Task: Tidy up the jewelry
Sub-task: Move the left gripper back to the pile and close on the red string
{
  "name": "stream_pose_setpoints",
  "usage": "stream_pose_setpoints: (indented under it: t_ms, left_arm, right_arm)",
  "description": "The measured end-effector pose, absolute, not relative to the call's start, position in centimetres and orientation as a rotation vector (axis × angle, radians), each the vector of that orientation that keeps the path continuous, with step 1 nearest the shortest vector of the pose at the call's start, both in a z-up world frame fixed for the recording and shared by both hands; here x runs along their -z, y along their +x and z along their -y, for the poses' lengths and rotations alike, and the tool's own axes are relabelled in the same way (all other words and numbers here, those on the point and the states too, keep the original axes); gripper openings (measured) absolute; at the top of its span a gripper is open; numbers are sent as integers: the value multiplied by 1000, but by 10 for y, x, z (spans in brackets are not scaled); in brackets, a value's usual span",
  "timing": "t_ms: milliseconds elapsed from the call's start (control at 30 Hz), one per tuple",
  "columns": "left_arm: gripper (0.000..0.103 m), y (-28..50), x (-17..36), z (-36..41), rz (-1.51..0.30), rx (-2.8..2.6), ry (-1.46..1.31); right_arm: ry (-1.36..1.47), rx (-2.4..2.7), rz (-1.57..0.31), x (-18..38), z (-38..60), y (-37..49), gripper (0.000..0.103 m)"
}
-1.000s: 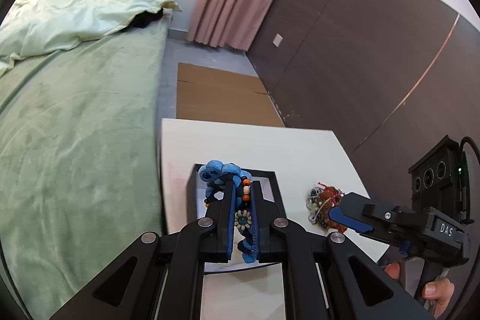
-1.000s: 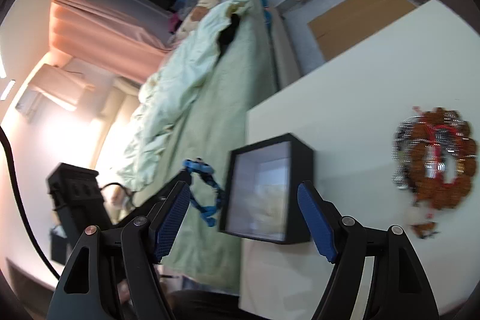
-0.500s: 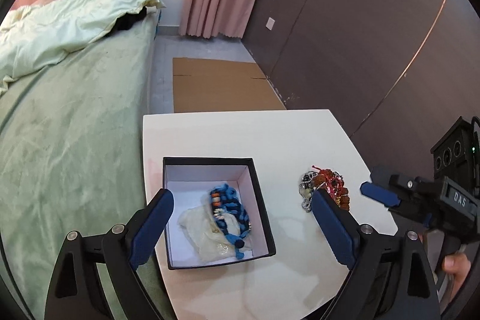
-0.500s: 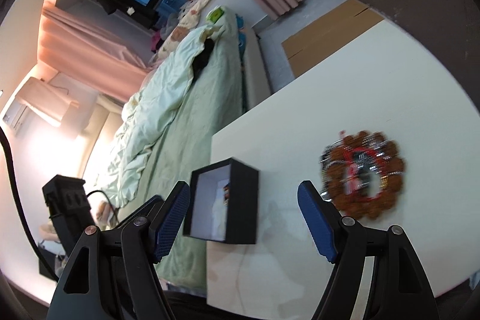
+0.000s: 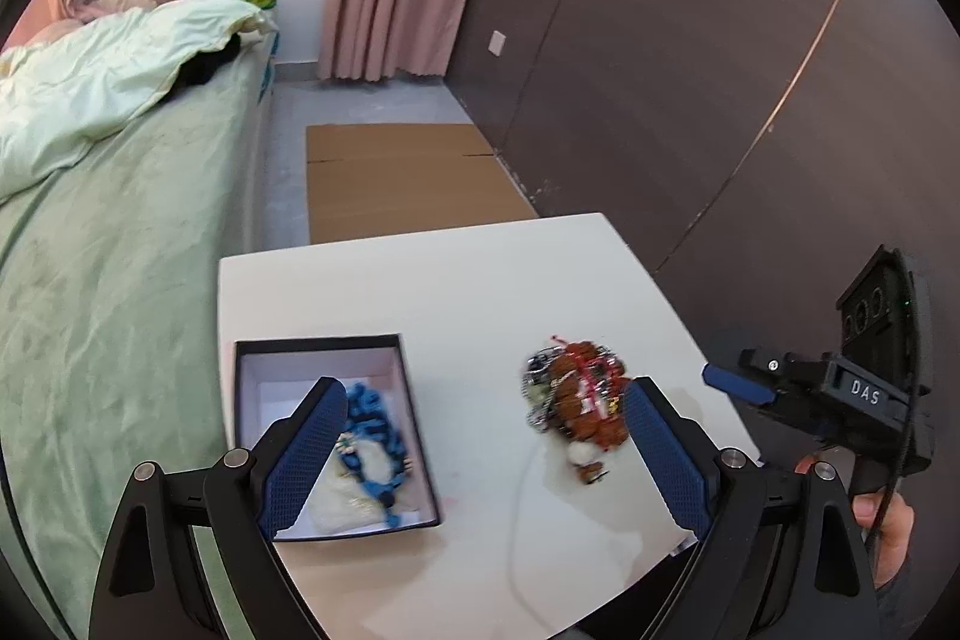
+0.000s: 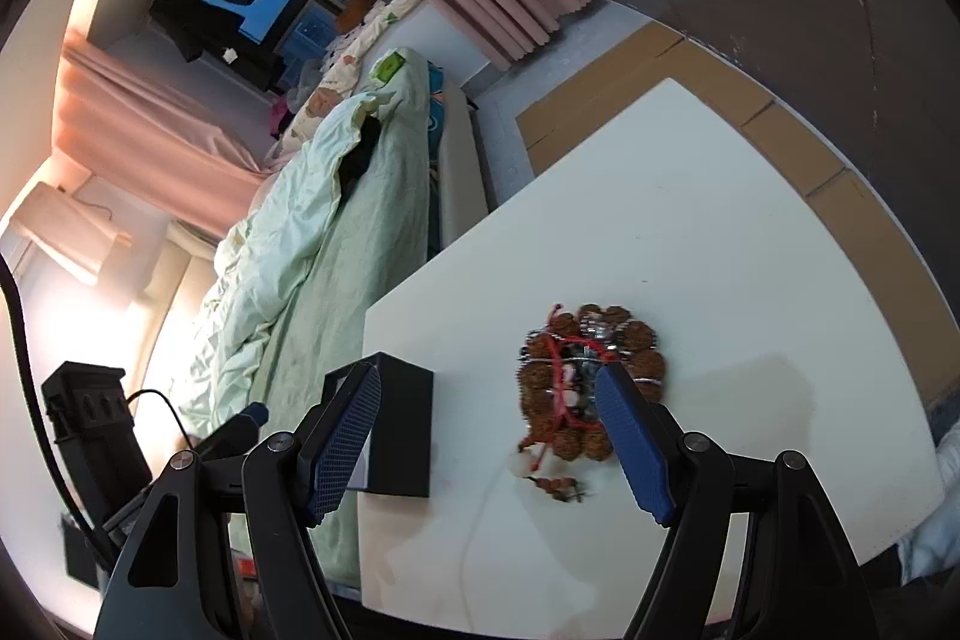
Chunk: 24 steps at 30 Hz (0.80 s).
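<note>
A black box [image 5: 318,342] with a white inside stands at the left of the white table [image 5: 456,292]. In it lie a blue bead bracelet [image 5: 375,430] and a pale pouch [image 5: 354,496]. My left gripper [image 5: 483,388] hangs open above the table, nothing between its fingers. To the right lies a pile of brown beads, red cord and silver chain [image 5: 576,406]. My right gripper [image 6: 486,376] is open and empty, its right finger over the near edge of that pile [image 6: 558,382], the box [image 6: 402,418] by its left finger. Each gripper shows in the other's view: right [image 5: 738,382], left [image 6: 240,430].
A bed with a green cover [image 5: 90,280] runs along the table's left edge. Flat cardboard [image 5: 408,178] lies on the floor beyond the table, beside a dark panelled wall [image 5: 720,70]. A thin white thread [image 5: 516,520] trails from the pile. A person's hand [image 5: 888,514] holds the right gripper.
My left gripper opened and let go of the blue bracelet, which now lies in the box, then drew back and up. My right gripper swung from the box toward the bead pile.
</note>
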State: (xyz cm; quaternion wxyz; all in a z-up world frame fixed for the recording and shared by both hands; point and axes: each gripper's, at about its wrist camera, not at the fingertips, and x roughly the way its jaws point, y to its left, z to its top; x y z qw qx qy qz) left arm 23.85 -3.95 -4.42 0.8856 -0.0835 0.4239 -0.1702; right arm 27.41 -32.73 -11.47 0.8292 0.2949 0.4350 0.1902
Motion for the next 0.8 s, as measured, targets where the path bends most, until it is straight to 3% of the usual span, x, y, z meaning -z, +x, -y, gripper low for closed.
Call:
stream_pose_setpoints:
  t_ms: [200,400,500,600,800]
  left_arm:
    - [91,247,49,61,-908,395,-167]
    - [67,256,58,85,-956,441,-148]
    - [52,261,65,95,-988,457,-155]
    - [43,265,75,106,-1020,471,-159]
    - [38,269,99,119,-1062,517,-195]
  right_arm:
    - [664,-382,-936,121,350,273,75]
    - [679,-354,-956,127,366,271,74]
    - [679,-340,-971,131,370,271,68]
    - [693,-332,-996,137,373,271,59]
    - [730,-322,-1038,149,374,273,44]
